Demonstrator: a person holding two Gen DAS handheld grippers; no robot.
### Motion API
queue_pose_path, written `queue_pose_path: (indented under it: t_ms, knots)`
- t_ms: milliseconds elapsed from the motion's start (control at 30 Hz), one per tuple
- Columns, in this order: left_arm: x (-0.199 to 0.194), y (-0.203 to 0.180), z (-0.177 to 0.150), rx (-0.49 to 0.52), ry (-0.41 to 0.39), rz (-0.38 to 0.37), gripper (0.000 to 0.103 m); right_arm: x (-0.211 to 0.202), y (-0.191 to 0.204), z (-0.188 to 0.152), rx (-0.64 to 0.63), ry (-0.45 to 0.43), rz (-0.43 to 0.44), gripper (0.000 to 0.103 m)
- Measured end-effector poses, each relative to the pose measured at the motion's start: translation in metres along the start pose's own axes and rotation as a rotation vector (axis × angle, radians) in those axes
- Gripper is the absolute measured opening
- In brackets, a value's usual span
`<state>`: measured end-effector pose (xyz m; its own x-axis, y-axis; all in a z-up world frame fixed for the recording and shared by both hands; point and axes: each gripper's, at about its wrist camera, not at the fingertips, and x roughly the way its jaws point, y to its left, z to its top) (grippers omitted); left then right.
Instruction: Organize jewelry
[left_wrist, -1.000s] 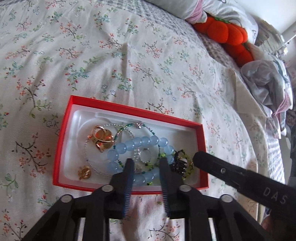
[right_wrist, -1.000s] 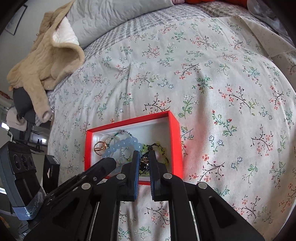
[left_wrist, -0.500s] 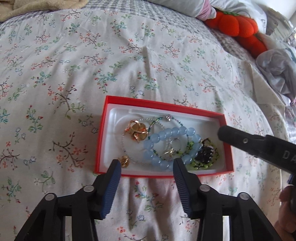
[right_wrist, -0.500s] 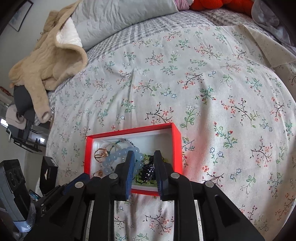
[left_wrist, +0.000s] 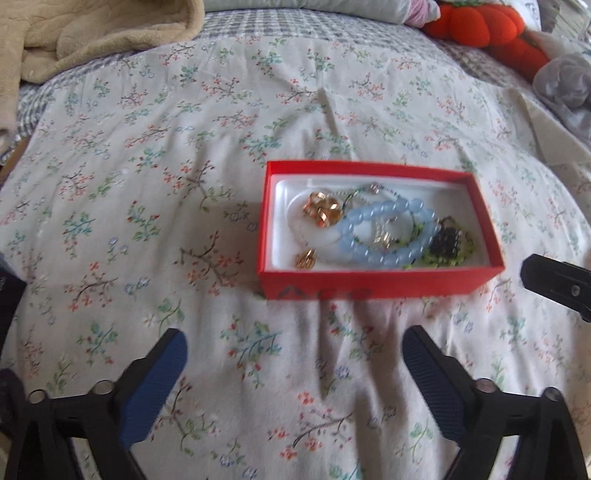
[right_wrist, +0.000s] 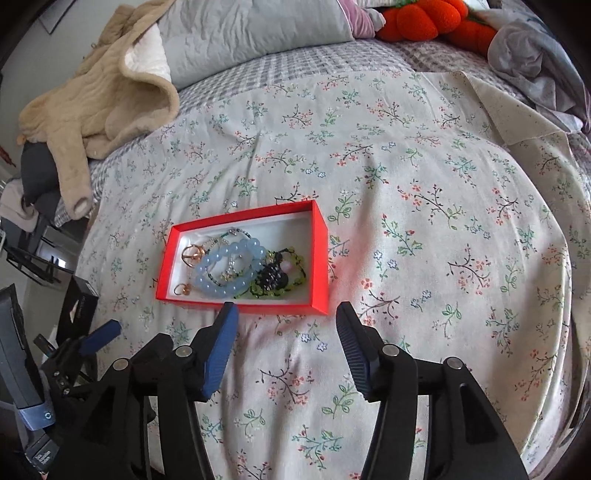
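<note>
Ahead of the left gripper and a little to its right, the red box sits on the floral bedspread, clear of both blue pads. Going left to right inside its white liner: a gold ring cluster with a small gold charm nearer the gripper, then the pale blue bead bracelet lying over a thin silver chain and a green-beaded strand, then a dark beaded piece ringed with green beads at the right end. The left gripper's jaws are opening, nearly as wide as they go, with only bedspread between them. The right gripper points at the box's near edge; its jaws are opening too, about half spread, and hold nothing.

As far as I can judge, the gathering is done: every piece in view is in the box and none lies loose on the bedspread. What may be left is untangling the overlapped strands or closing the box, though no lid is in view.

Against a second ago, both grippers have backed away. Then their pads stood close together right at the box, the left over the blue bracelet, the right over the dark beaded piece. Now both have let go and pulled back, and the box looks smaller and farther ahead. The jewelry lies much as it did.
</note>
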<state>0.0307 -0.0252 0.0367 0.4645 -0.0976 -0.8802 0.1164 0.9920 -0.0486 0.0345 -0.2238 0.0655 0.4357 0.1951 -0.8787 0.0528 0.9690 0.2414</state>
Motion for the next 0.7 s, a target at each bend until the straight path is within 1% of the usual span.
queue_pose_path:
  t_ms: [33, 100, 200, 333, 500, 700]
  knots:
    - [-0.002, 0.0, -0.003, 0.0, -0.001, 0.008, 0.102, -0.001, 0.001, -0.004, -0.005, -0.003, -0.016, 0.068]
    - [-0.004, 0.002, -0.009, -0.006, 0.004, 0.025, 0.102, -0.004, 0.003, -0.014, -0.017, -0.006, -0.054, 0.086]
    - [-0.005, 0.006, -0.015, -0.024, 0.018, 0.052, 0.103, -0.006, 0.011, -0.028, -0.059, -0.009, -0.121, 0.095]
    - [-0.009, 0.008, -0.018, -0.021, 0.014, 0.079, 0.103, -0.006, 0.018, -0.045, -0.104, -0.009, -0.183, 0.096]
    - [-0.014, 0.011, -0.021, -0.04, -0.007, 0.111, 0.103, -0.011, 0.022, -0.058, -0.127, -0.024, -0.213, 0.096]
    - [-0.02, 0.008, -0.028, -0.042, -0.026, 0.119, 0.103, -0.018, 0.025, -0.066, -0.133, -0.04, -0.218, 0.097]
